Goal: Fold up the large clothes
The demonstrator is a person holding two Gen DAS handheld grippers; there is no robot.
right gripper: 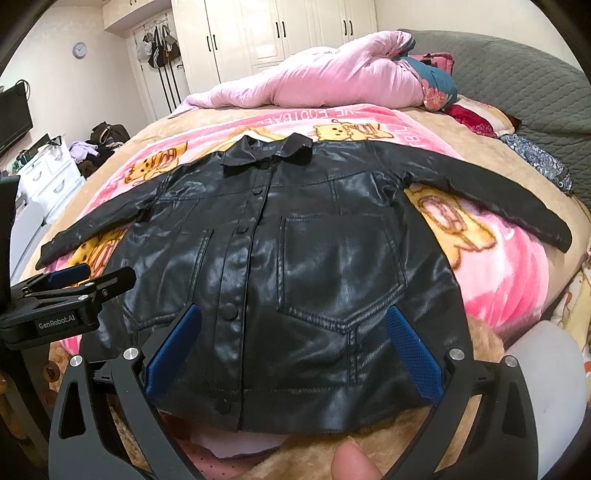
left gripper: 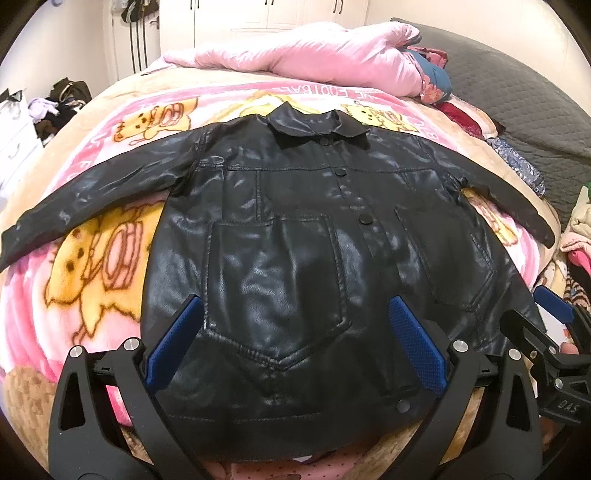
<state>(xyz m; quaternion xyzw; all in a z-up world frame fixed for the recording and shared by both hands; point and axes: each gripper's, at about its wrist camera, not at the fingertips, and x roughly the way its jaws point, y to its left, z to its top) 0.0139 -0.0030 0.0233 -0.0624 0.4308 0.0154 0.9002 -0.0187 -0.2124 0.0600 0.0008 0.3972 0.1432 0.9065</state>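
Observation:
A black leather jacket point(left gripper: 295, 221) point(right gripper: 314, 240) lies flat and face up on a pink cartoon blanket point(left gripper: 92, 258) point(right gripper: 509, 266), buttoned, collar at the far end and both sleeves spread out to the sides. My left gripper point(left gripper: 295, 300) hovers open over the hem on the jacket's left half, nothing between its blue pads point(left gripper: 177, 343). My right gripper point(right gripper: 293, 309) stands open above the hem on the right half, also empty. Each gripper shows at the edge of the other's view: the right gripper point(left gripper: 526, 304) and the left gripper point(right gripper: 109, 272).
A bunched pink quilt point(left gripper: 325, 51) point(right gripper: 332, 77) and folded clothes lie at the bed's far end against a grey padded headboard point(right gripper: 517, 81). White drawers point(right gripper: 48, 173) and wardrobe doors point(right gripper: 280, 29) stand to the left and behind. A thumb point(right gripper: 351, 461) shows at the bottom.

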